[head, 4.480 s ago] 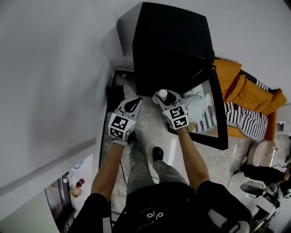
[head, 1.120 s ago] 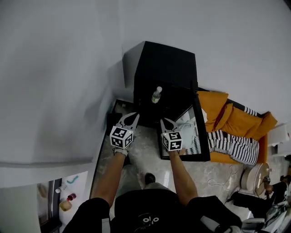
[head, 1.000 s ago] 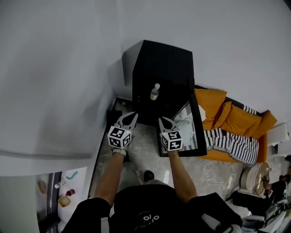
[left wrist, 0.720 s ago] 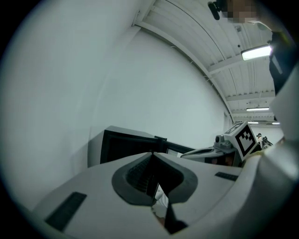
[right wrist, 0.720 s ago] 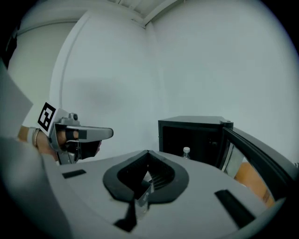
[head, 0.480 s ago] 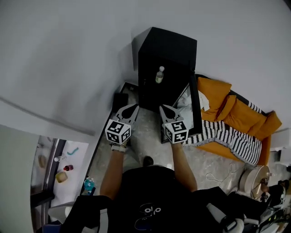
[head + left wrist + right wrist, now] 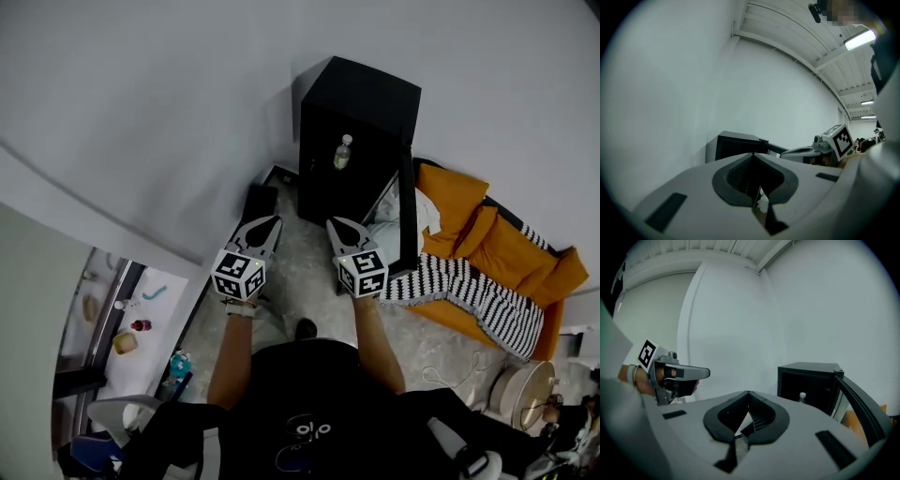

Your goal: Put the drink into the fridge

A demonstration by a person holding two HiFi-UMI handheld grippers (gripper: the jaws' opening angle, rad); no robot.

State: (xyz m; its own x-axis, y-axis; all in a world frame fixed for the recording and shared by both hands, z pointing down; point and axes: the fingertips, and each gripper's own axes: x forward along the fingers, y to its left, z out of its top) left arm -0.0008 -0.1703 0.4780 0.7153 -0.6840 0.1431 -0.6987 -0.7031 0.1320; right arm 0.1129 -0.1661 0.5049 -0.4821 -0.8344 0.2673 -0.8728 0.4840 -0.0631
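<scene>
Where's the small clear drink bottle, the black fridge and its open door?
Small clear drink bottle (image 7: 343,154): head view, its body.
Black box-shaped fridge (image 7: 364,89): head view, top panel.
Open fridge door (image 7: 410,225): head view, black frame edge.

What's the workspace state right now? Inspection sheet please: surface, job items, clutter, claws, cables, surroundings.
Surface: pale speckled floor; the person stands on it.
Job's things: bottle upright inside the black fridge; fridge door open, swung right.
Clutter: dark box on the floor by the wall, left of the fridge; orange cushions and striped blanket right of the door.
Grippers: left claw shut, empty; right claw shut, empty; both short of the fridge.
Cables: faint thin pale cord on the floor, lower right.
Surroundings: white walls; shelf with small items lower left.
</scene>
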